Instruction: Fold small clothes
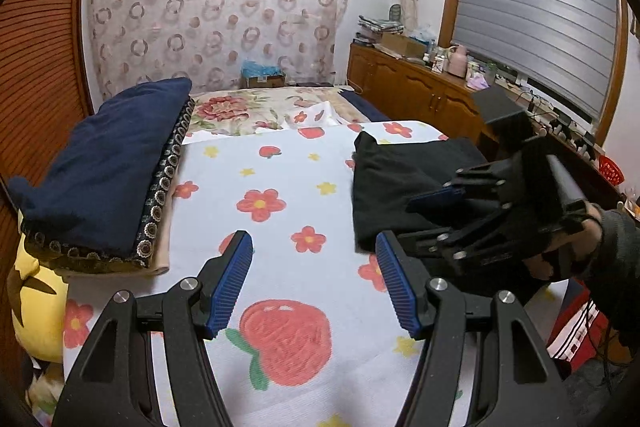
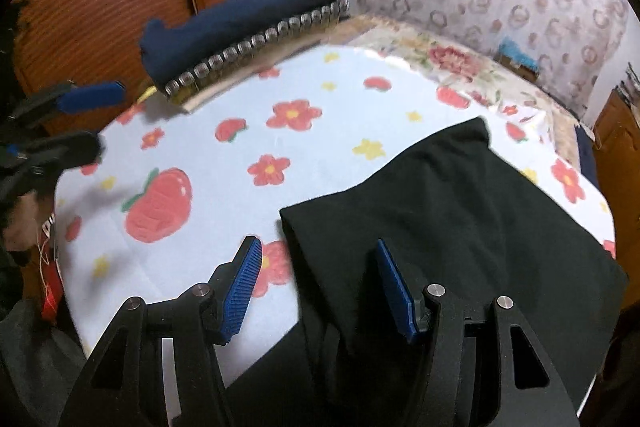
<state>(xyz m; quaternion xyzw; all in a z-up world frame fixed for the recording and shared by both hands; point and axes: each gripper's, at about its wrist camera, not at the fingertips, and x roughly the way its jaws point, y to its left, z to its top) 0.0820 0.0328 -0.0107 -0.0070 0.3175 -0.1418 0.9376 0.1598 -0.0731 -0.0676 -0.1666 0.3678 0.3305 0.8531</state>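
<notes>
Both grippers are wide open with nothing in them – the left gripper [image 1: 314,281] hovers over bare flower-and-strawberry sheet [image 1: 280,163], while the right gripper [image 2: 318,289] hangs right over the near edge of the black garment [image 2: 452,223]. That garment lies flat on the bed's right side. Off left, a stack of folded navy cloth [image 1: 108,167] sits by the wooden wardrobe [image 1: 36,67] – nothing's blocking either gripper.

Even indoor light; right view perhaps motion-blurred.
</notes>
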